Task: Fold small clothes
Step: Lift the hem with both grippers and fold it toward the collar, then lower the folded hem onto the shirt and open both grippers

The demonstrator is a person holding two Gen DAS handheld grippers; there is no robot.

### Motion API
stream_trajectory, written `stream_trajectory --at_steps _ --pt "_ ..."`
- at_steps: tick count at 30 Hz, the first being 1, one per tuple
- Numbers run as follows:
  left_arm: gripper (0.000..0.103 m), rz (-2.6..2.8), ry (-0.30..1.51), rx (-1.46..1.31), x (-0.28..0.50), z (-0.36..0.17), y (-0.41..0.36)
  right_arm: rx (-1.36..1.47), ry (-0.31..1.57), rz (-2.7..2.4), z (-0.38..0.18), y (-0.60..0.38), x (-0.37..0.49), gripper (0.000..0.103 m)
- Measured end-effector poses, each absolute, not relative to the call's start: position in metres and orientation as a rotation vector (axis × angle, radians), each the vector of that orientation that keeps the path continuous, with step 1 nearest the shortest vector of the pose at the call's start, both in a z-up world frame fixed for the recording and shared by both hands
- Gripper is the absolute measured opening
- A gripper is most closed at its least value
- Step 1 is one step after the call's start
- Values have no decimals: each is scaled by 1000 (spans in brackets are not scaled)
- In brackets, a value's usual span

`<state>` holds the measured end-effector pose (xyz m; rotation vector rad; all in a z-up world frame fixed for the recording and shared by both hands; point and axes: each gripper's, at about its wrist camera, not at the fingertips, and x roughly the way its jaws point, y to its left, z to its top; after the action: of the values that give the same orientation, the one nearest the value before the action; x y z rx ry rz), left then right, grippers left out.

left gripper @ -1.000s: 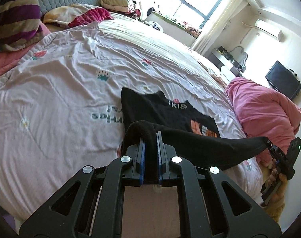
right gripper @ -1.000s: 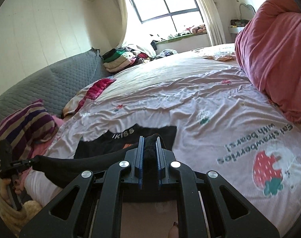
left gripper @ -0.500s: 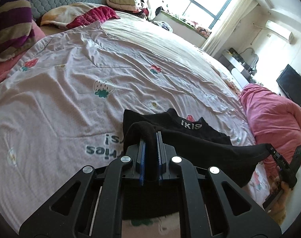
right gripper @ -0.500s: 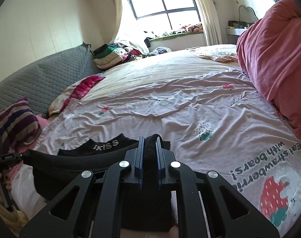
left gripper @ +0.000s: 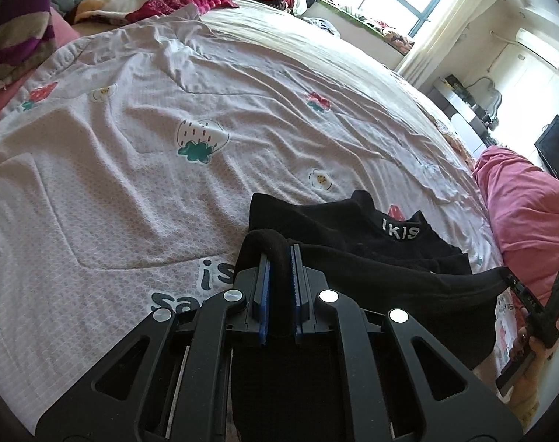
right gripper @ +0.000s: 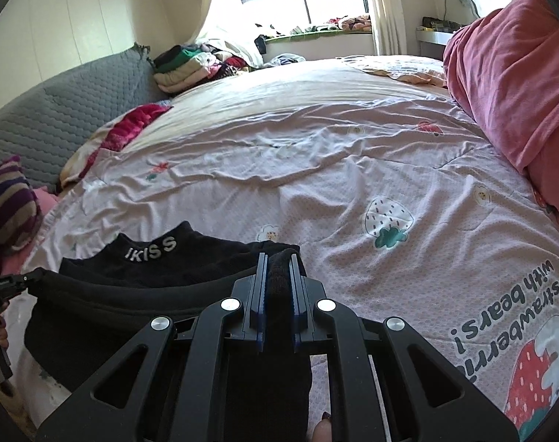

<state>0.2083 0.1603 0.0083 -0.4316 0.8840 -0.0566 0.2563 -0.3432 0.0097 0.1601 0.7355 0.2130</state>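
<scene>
Nearest, the left claw and right claw are each closed tight on a corner of the black garment's near hem, which hangs raised and stretched between them. Likely risks: uneven advance skewing the fold, or a corner slipping free and bunching. Beyond, the garment's far half lies flat on the bed, its white-lettered collar facing up.
</scene>
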Motion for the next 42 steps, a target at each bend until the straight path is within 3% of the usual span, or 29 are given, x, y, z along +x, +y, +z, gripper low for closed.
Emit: stream_trajectory --at_steps 3,5,6,7,12,13,14,17,19,27,38,39,41,42 --pt "6 -54 885 -425 208 7 159 155 745 198 5 -343 258 17" --pt "19 -51 874 -431 206 8 160 134 742 184 5 -343 255 39" --pt "28 -47 867 -426 205 10 160 132 732 182 7 -344 253 44" --pt "29 -41 858 -421 203 12 161 129 719 179 9 -346 250 45" --pt "29 -30 799 -358 182 31 159 67 666 198 17 -349 231 45" --pt "29 -36 794 -342 179 34 157 43 663 213 17 -347 226 42" --pt "29 -44 793 -326 174 36 154 21 666 231 16 -344 223 30" --pt "13 -100 829 -241 165 33 132 -31 702 272 9 -333 218 20" --pt "8 -131 866 -191 162 25 117 -65 735 304 1 -323 220 20" --pt "8 -134 988 -15 193 -15 80 -74 859 304 -22 -298 256 20" --pt "9 -25 924 -111 237 -5 122 -8 865 174 -24 -310 296 20" --pt "11 6 912 -117 237 -2 130 -3 862 163 -25 -313 297 22" --pt "27 39 910 -152 239 -3 144 9 868 151 -27 -319 301 38" --pt "30 40 923 -191 241 -7 153 13 870 147 -28 -321 301 43"
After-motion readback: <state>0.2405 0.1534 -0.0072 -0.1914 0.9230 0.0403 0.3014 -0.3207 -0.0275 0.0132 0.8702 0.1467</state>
